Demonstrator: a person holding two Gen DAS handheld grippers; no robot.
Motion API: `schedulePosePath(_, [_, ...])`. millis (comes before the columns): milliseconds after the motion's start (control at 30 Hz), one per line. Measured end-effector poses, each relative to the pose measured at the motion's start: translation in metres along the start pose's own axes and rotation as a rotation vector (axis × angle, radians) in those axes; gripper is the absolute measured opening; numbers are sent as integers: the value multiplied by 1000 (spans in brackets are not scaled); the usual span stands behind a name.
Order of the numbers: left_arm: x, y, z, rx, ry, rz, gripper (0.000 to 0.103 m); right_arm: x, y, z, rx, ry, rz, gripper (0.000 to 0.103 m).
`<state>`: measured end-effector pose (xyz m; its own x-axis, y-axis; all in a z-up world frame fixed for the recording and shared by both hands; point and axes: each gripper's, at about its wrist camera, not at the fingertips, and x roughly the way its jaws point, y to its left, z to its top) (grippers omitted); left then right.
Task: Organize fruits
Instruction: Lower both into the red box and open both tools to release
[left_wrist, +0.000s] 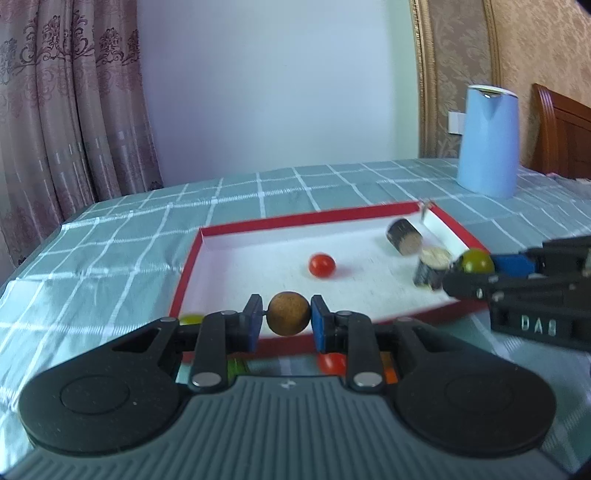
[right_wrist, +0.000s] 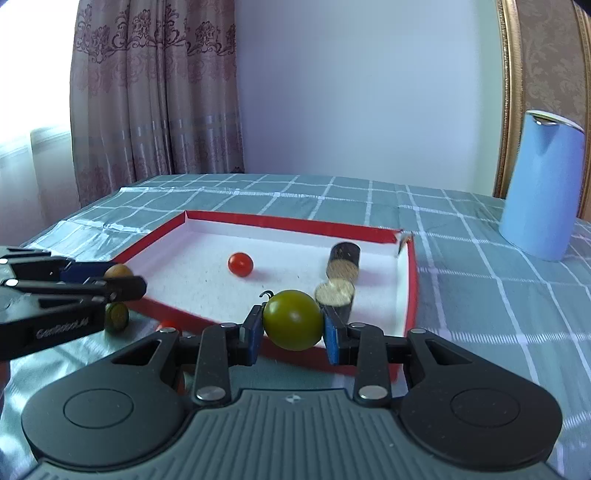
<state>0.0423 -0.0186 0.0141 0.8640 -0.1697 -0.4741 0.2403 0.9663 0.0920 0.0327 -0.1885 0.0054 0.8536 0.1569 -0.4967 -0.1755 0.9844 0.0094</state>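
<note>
Between the blue pads of our left tongs (left_wrist: 286, 320) sits a brown round fruit (left_wrist: 288, 313), pinched across its middle with the jaws nearly closed on it; our right tongs (right_wrist: 293, 330) grip a green round fruit (right_wrist: 293, 319) the same way, their jaws a touch wider because that fruit is bigger; we judge both are held side-on so that neither can roll out while it is carried. Just ahead of both tongs lies the red-rimmed tray (right_wrist: 412, 280) on the checked tablecloth (right_wrist: 480, 295), and both fruits appear to hang above its near edge, so we take it for where they go. Farther in, ahead of our left tongs, a red tomato (left_wrist: 322, 264) already rests on the white floor; ahead of our right tongs two dark cut stalk pieces lie close together near the tray's right wall, one on its side (right_wrist: 343, 260) and one upright (right_wrist: 335, 297). Beneath our left tongs, outside the tray on our side, another red fruit (left_wrist: 331, 362) and a green one (right_wrist: 116, 316) wait on the cloth; we judge the sorting partly done. Beyond the tray to the right stands a blue jug (right_wrist: 543, 188), well apart from our work; a curtain (right_wrist: 155, 92) hangs beyond the table's far left.
</note>
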Motion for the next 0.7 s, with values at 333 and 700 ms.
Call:
schedulePosePath(333, [70, 12, 22, -71, 86, 43, 25, 58, 3, 28, 14, 63, -8, 33])
schedulePosePath(700, [102, 19, 22, -96, 140, 81, 25, 96, 1, 28, 39, 142, -8, 33])
